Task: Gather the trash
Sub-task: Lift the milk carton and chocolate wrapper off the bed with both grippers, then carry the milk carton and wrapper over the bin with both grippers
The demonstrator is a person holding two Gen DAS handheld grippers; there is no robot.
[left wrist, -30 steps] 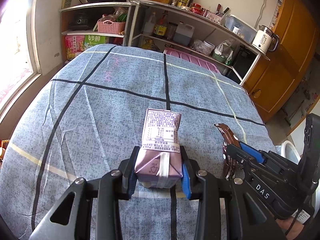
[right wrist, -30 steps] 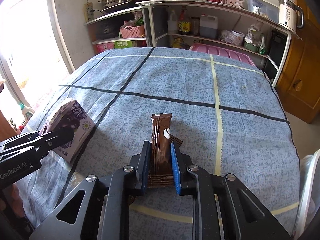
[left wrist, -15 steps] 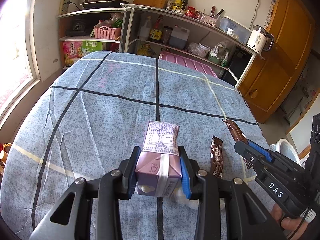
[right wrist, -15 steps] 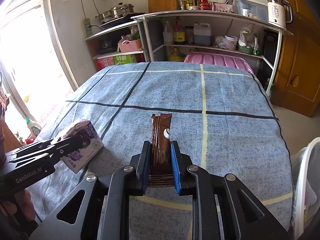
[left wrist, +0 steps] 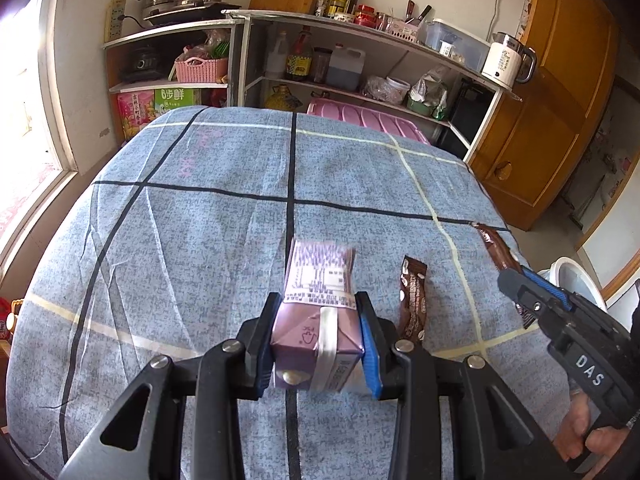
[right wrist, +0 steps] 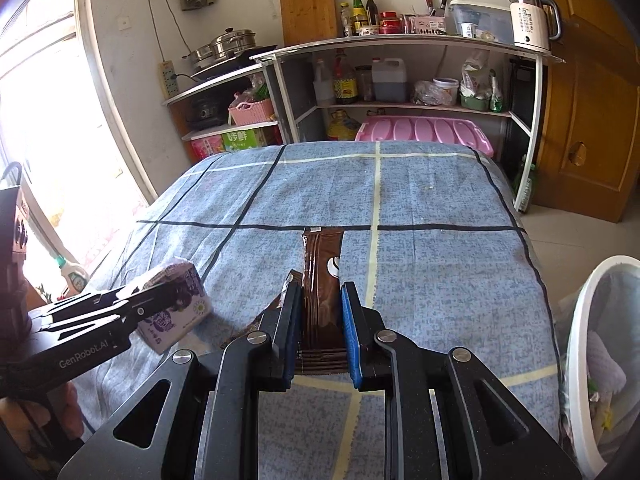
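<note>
The left gripper (left wrist: 316, 344) squeezed a purple milk carton (left wrist: 316, 312) above the blue tablecloth (left wrist: 192, 240). The right gripper (right wrist: 320, 332) pinched a brown wrapper (right wrist: 322, 280) near the cloth's right edge. A second wrapper (left wrist: 412, 304) lay beside the carton. A white bin (right wrist: 592, 320) stood past that edge.

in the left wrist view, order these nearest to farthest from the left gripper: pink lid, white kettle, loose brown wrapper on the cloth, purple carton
1. purple carton, clamped between the left gripper pads
2. loose brown wrapper, on the cloth just right of the carton
3. pink lid, past the table's far edge
4. white kettle, top shelf, far right
</note>
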